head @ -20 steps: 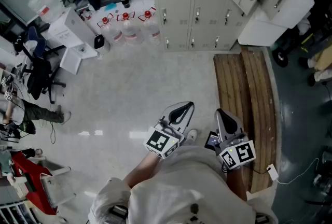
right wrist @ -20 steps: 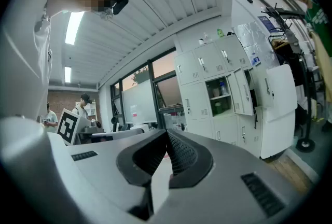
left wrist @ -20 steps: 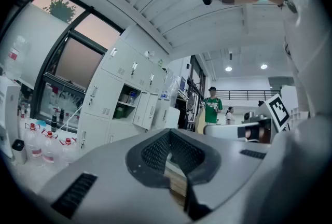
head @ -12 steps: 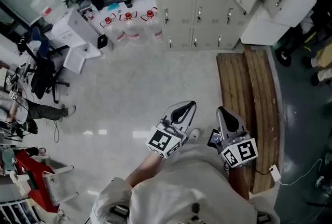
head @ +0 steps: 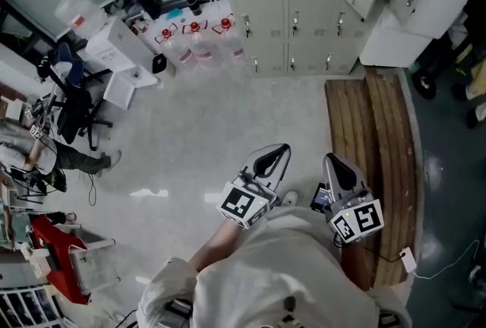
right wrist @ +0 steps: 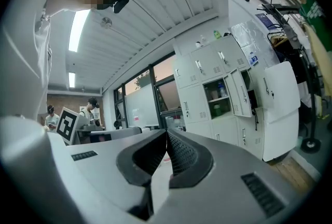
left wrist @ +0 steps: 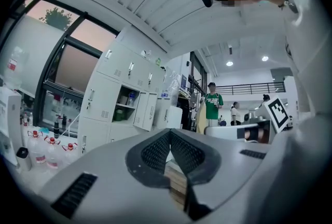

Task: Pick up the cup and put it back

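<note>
No cup shows in any view. In the head view my left gripper (head: pixel 281 149) and right gripper (head: pixel 331 159) are held close to the person's chest, side by side, pointing out over the pale floor. Both are shut with nothing between their jaws. The left gripper view shows its jaws (left wrist: pixel 169 133) meeting tip to tip, with lockers and distant people beyond. In the right gripper view its jaws (right wrist: pixel 166 133) are pressed together the same way, with a window wall and lockers behind.
Grey lockers (head: pixel 288 0) line the far wall, with large water bottles (head: pixel 197 42) on the floor beside them. A wooden slatted bench (head: pixel 376 159) runs along the right. An office chair (head: pixel 72 106) and a seated person (head: pixel 30 156) are at the left.
The head view has drifted a little, so the room sits slightly lower and further right. Both grippers stay shut near the chest.
</note>
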The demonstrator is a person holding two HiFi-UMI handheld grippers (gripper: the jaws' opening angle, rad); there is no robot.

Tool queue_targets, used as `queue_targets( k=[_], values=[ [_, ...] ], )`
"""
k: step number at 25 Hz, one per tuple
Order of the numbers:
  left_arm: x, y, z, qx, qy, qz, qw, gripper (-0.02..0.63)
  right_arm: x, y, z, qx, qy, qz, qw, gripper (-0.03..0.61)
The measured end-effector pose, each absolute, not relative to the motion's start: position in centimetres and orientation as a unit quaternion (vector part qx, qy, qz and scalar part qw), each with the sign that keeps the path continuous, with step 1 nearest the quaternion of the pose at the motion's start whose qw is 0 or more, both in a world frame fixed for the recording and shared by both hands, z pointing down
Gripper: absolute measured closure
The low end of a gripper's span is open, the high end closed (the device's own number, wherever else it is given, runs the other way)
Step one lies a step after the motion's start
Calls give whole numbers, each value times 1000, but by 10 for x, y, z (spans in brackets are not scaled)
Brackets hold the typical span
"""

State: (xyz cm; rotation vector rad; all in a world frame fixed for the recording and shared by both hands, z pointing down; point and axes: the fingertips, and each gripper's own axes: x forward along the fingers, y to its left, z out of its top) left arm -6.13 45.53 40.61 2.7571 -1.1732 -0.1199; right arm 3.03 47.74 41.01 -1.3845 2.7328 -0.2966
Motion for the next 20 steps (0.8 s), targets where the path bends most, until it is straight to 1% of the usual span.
queue_targets(
  k=[7, 12, 20],
  values=[
    [-48, 441, 405, 911, -404, -41, 71, 606, 67, 462, 412, -466, 877, -105, 52, 552],
    [-47, 418, 404, 907, -412, -43, 78, 606, 68, 445, 413, -458, 880, -110, 60, 552],
    [-40, 355, 414, 919, -382, -46, 80, 606, 68, 392, 424, -478, 869, -122, 50, 552]
  ],
)
